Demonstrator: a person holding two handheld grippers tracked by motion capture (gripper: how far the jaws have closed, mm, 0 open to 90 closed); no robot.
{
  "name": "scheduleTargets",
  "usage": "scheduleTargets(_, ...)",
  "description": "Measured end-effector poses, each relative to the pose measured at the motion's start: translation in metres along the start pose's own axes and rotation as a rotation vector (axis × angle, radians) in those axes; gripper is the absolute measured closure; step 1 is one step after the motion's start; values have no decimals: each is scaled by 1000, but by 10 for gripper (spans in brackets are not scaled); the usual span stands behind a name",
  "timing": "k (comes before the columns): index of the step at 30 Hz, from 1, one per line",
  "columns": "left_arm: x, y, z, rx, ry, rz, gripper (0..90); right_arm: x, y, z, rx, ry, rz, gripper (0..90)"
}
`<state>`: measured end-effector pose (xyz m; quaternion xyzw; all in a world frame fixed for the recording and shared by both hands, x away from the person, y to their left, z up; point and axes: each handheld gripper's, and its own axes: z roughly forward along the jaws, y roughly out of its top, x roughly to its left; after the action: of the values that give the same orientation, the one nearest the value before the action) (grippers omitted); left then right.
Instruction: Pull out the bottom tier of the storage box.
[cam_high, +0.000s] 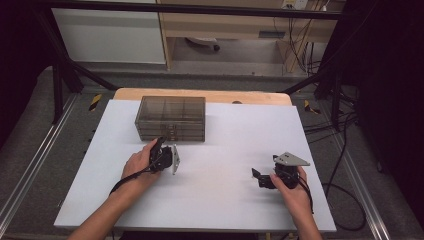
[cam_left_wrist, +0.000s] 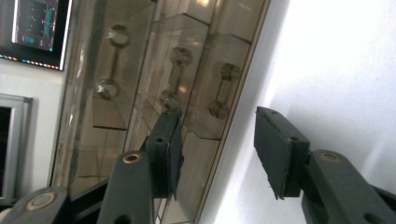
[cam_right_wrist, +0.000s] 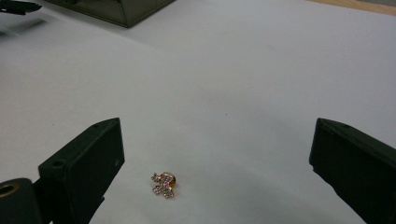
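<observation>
A smoky see-through drawer box (cam_high: 170, 117) stands at the back left of the white board (cam_high: 225, 145). My left gripper (cam_high: 161, 142) is turned on its side right in front of the box. In the left gripper view the gripper (cam_left_wrist: 218, 117) has its jaws apart with nothing between them, and the box front (cam_left_wrist: 140, 84) with three clear bar handles, the nearest (cam_left_wrist: 223, 91), lies just beyond the tips. My right gripper (cam_high: 261, 170) rests low at the front right, pointing left. Its jaws (cam_right_wrist: 215, 135) stand wide open around a small gold stud with pale stones (cam_right_wrist: 163, 183) lying on the board.
A wooden table edge (cam_high: 200, 94) shows behind the board. Black frame bars and cables (cam_high: 340, 150) run along the right side. A screen (cam_left_wrist: 37, 28) is visible past the box in the left gripper view. The box corner (cam_right_wrist: 116, 9) sits far off in the right gripper view.
</observation>
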<state>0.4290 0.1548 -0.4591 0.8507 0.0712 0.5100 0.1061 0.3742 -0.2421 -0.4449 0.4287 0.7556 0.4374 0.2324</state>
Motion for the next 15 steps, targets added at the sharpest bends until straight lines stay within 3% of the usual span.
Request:
scheduleTargets(9, -9, 4, 5, 7, 70, 88, 597, 0, 0, 0, 6, 3, 4, 36)
scheduleTargets(15, -12, 4, 12, 19, 95, 117, 625, -1, 0, 0, 4, 2, 5, 35)
